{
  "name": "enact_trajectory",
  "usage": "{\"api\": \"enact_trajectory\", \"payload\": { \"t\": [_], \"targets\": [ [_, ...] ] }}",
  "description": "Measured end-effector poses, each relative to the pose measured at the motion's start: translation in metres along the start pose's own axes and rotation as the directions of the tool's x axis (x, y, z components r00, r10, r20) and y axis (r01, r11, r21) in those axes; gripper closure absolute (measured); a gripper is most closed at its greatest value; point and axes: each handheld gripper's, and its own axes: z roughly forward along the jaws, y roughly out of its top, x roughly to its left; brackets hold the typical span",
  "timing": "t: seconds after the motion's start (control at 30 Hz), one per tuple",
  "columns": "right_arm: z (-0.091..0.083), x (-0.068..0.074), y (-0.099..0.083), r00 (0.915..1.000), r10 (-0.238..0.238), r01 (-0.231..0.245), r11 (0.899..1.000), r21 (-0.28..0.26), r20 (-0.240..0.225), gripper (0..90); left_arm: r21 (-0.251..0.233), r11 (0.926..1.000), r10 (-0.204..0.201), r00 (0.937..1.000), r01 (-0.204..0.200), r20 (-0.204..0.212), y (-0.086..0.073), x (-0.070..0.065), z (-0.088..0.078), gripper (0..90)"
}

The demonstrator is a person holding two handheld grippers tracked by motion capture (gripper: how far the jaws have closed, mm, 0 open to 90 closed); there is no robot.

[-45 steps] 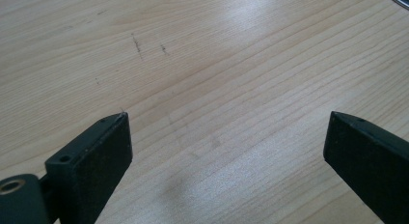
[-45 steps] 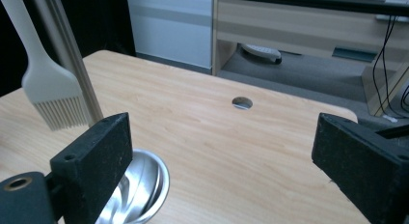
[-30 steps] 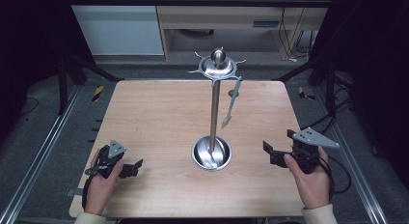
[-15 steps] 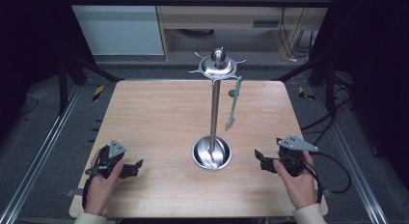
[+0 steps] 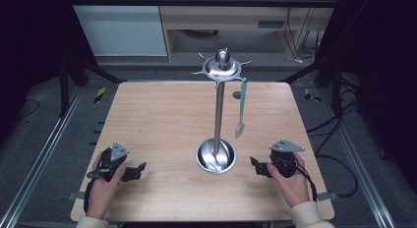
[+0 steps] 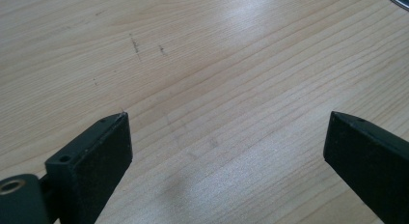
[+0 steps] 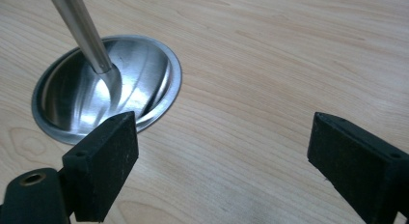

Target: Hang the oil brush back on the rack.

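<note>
My right hand-held gripper (image 7: 222, 151) gaping beside shiny round steel stand base (image 7: 103, 96), left hand-held gripper (image 6: 226, 147) gaping over pale wooden counter (image 6: 231, 55), pale green spatula (image 5: 241, 110) hanging from stand.

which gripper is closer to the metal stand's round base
Right. The right gripper sits just off the right side of the stand base, jaws open and pointing toward it. The left gripper rests farther away on the table, off the base's left.
</note>
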Motion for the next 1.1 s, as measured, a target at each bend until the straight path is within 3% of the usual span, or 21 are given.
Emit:
{"api": "enact_trajectory", "payload": {
  "t": [0.07,0.57,1.1],
  "targets": [
    [0.005,-0.002,0.000,0.9998,-0.015,0.015,1.000,0.011,0.011,11.3,0.000,1.0000,0.000,1.0000,0.000,0.000,0.000,0.000,0.000,2.9],
    [0.028,-0.007,-0.001,0.9986,0.002,-0.004,0.999,0.040,0.052,12.2,0.003,1.0000,0.004,1.0000,-0.004,0.002,0.000,0.000,0.000,3.0],
    [0.041,-0.021,0.000,0.9921,0.077,-0.079,0.997,0.017,0.099,12.6,-0.001,1.0000,0.000,1.0000,0.000,0.001,0.000,0.000,0.000,2.9]
  ]
}}
